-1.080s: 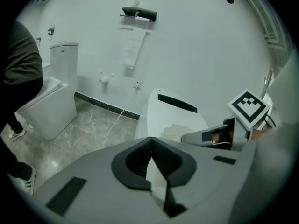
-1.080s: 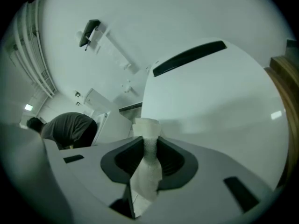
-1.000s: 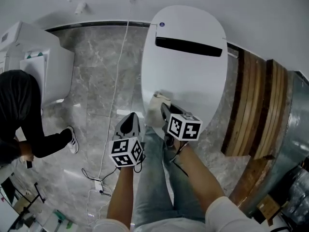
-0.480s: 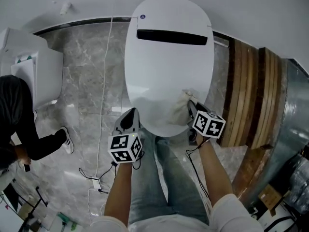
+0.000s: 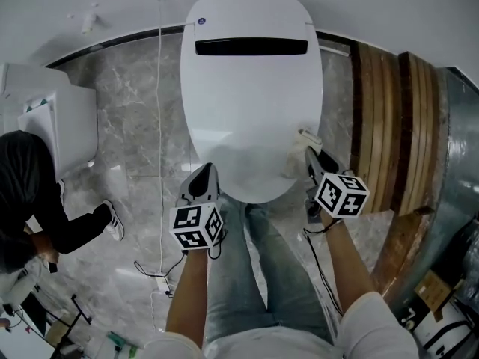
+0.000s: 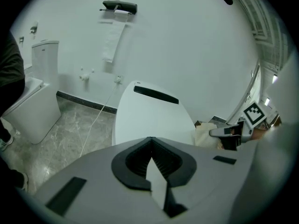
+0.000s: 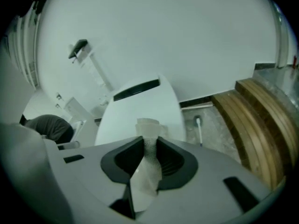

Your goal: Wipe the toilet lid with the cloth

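The white toilet lid (image 5: pixel 251 88) is closed, with a dark slot near its back. My right gripper (image 5: pixel 310 155) is shut on a pale cloth (image 5: pixel 298 154) that lies against the lid's front right edge. In the right gripper view the cloth (image 7: pixel 148 146) stands pinched between the jaws, with the lid (image 7: pixel 140 108) beyond it. My left gripper (image 5: pixel 203 182) hovers by the lid's front left edge, shut and empty. The left gripper view shows the lid (image 6: pixel 149 120), the cloth (image 6: pixel 204 136) and the right gripper (image 6: pixel 223 133) at its right.
A second toilet (image 5: pixel 63 122) stands at the left, with a person in black (image 5: pixel 30 193) crouched beside it. Wooden slats (image 5: pixel 382 118) run along the right. A white cable (image 5: pixel 159 126) crosses the marble floor. A paper holder (image 6: pixel 119 6) hangs on the wall.
My right gripper has swept the cloth along the lid's front rim, from the left side to the right edge. The left gripper stayed near the front left edge.
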Motion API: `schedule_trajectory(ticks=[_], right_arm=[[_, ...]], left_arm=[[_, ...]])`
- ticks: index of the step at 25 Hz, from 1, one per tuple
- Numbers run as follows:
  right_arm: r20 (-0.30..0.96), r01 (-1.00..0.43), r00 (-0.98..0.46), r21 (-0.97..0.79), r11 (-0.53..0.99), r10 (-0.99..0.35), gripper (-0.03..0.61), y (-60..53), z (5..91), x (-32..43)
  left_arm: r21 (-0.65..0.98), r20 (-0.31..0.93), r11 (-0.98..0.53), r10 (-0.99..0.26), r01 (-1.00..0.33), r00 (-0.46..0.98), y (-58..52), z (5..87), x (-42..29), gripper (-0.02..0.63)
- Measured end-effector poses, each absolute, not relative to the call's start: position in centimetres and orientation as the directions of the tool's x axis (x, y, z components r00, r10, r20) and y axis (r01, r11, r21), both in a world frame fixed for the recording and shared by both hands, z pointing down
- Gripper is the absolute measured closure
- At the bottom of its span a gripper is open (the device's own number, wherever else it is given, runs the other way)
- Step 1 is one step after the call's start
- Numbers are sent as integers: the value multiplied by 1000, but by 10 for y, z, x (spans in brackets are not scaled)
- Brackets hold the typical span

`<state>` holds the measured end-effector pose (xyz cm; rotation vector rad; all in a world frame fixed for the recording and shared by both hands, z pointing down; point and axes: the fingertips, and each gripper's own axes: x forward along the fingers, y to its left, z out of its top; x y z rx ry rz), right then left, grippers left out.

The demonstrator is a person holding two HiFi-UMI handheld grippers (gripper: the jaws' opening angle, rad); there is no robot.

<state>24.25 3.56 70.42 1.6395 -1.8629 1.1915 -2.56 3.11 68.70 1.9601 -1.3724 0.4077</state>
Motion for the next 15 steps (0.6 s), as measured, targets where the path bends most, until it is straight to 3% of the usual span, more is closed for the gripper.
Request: schedule_trajectory(ticks=[7, 11, 15], right_arm=[[632, -740, -606, -670, 52, -483, 486, 79, 694, 87], [674, -753, -630, -652, 91, -385, 486, 89, 729, 39], [731, -817, -561, -565, 116, -389, 486, 86, 748, 44]], left_arm=[[338, 622, -146, -707, -930, 337, 33, 686, -52, 600], [333, 621, -129, -715, -934, 320, 34, 686, -59, 600], [335, 623, -129, -712, -933, 322, 38, 691, -59, 600]])
